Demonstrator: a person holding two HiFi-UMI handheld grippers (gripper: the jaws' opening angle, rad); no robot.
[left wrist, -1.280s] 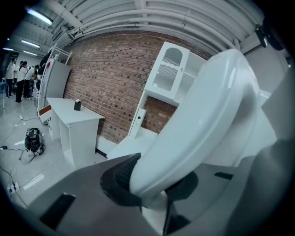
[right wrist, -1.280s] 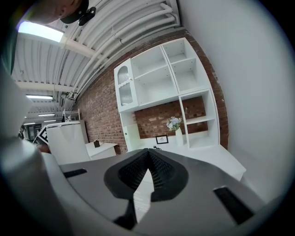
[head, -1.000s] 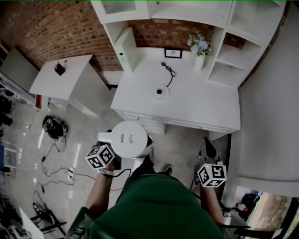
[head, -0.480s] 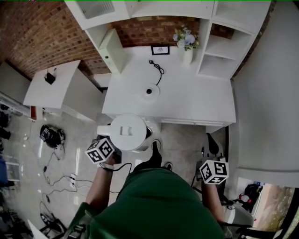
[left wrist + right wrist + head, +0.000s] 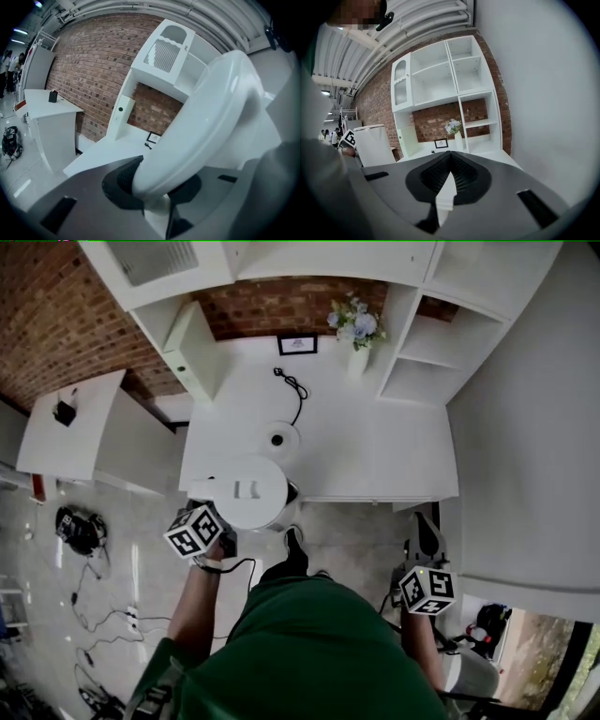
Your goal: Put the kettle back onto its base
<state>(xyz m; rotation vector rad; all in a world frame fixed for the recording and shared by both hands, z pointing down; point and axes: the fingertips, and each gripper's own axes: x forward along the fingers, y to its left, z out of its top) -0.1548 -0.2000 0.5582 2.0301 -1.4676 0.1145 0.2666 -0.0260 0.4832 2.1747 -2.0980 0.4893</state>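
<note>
kettle (image 5: 248, 491) is in the air, white, lid up, roughly upright, hanging over the front edge of the desk (image 5: 375, 456); not on its base (image 5: 279, 437) yet; base is the round white disc further in on the desk, near the kettle but apart from it, with its cord (image 5: 292, 390) running off toward the back wall; left gripper (image 5: 154, 187) has its jaws clamped on the kettle's handle (image 5: 206, 126), pads biting low on the loop; right gripper (image 5: 449, 185) is held low at the person's right side, off the desk, jaws together, nothing in them; step in hand as I read it: carry in and line up over the base; keep the kettle level; come in above the base rather than sliding across the desk; centre the underside on the base's middle connector, then lower straight down; grip is on one side only, so expect the body to want to swing; go slow at the end; stay off the cord; vase of flowers (image 5: 356, 329) and picture frame (image 5: 297, 345) sit well back, no conflict; let go only once it sits flat
</note>
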